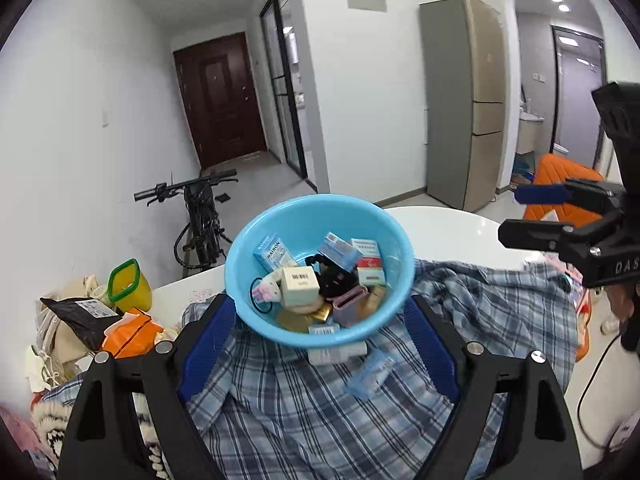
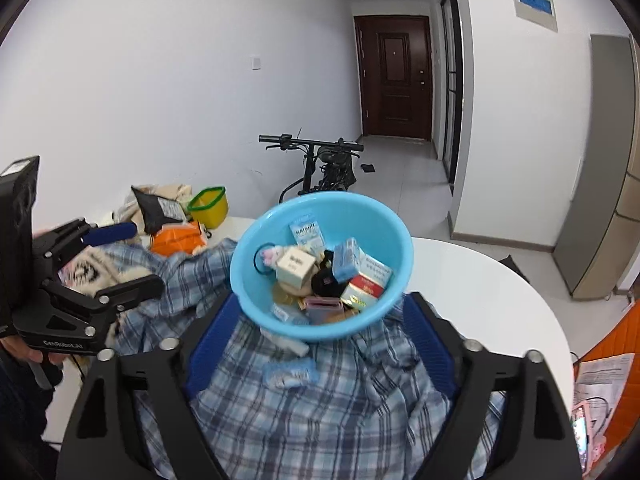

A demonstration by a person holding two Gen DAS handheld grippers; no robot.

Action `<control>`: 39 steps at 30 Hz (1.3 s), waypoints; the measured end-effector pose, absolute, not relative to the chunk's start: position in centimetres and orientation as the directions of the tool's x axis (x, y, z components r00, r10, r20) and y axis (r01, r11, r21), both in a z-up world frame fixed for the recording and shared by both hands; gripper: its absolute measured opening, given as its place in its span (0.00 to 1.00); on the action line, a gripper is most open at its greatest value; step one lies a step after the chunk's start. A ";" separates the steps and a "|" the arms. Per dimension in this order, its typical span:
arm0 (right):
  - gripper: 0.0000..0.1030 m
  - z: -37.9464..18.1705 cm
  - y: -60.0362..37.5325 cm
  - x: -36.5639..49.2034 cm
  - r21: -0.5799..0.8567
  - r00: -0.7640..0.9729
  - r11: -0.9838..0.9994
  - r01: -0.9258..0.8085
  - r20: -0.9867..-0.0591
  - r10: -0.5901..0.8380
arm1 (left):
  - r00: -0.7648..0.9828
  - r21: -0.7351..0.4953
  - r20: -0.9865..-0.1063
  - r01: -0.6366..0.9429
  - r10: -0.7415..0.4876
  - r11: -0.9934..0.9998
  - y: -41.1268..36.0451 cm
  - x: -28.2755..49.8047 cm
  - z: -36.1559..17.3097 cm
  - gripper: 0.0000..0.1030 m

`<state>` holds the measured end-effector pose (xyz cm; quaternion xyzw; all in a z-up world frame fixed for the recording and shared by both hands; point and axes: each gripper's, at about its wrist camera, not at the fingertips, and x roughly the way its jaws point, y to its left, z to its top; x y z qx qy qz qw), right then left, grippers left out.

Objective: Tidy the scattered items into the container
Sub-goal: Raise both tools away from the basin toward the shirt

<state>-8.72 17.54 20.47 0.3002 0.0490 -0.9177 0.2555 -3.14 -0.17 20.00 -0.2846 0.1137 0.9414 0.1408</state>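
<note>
A light-blue plastic basin (image 1: 320, 216) sits on a blue plaid shirt (image 1: 280, 400) spread over the white worktop (image 1: 440, 228); it is round, smooth-walled, and tilted so that its mouth faces the cameras; inside lies a heap of small goods: a cream box with a barcode (image 1: 300, 285), a blue-and-white carton (image 1: 274, 251), a red-and-white packet (image 1: 369, 262), a black lump (image 1: 334, 280) and a pinkish case (image 1: 350, 300); two items lie outside it on the shirt, a white tube (image 1: 338, 354) touching the basin's near underside and a pale blue packet (image 1: 370, 372) just nearer than that.

The left tongs (image 1: 320, 340) stand released, blue pads wide apart, nothing between them but cloth and the basin's near rim beyond their tips; the right tongs (image 2: 320, 332) are likewise released, the basin's near wall between their tips, not pressed by either pad; each pair shows at the edge of the other's view, well to the side of the basin.
</note>
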 end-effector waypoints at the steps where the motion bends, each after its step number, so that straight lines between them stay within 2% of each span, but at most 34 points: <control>1: 0.83 20.1 17.9 -7.9 0.058 -0.695 -0.868 0.493 -0.574 -0.433 | -0.802 0.138 -0.562 -0.332 0.202 -0.933 0.0 -2.3 19.5 0.86; 5: 0.83 17.8 18.9 -5.5 0.043 -0.701 -0.872 0.487 -0.576 -0.420 | -0.782 0.086 -0.573 -0.353 0.244 -0.932 0.4 -0.8 16.9 0.86; 10: 0.83 13.4 19.9 -2.9 0.006 -0.735 -0.902 0.431 -0.577 -0.355 | -0.752 0.060 -0.622 -0.324 0.219 -0.944 0.4 0.1 12.1 0.86; 16: 0.83 7.1 21.8 -2.3 0.147 -0.646 -0.918 0.368 -0.670 -0.366 | -0.649 -0.046 -0.716 -0.326 0.259 -0.944 0.7 -0.3 6.2 0.86; 20: 0.83 4.5 22.3 -1.6 0.147 -0.641 -0.936 0.320 -0.694 -0.328 | -0.587 -0.058 -0.767 -0.339 0.259 -0.939 1.6 -0.1 2.8 0.86; 30: 0.83 0.0 20.6 0.6 0.078 -0.508 -0.883 0.463 -0.793 -0.337 | -0.480 -0.040 -0.838 -0.418 0.258 -0.908 2.5 0.9 -0.9 0.86; 39: 0.83 -0.9 19.2 2.6 0.115 -0.373 -0.788 0.604 -0.833 -0.408 | -0.459 -0.017 -0.854 -0.447 0.245 -0.895 2.8 0.9 -1.0 0.86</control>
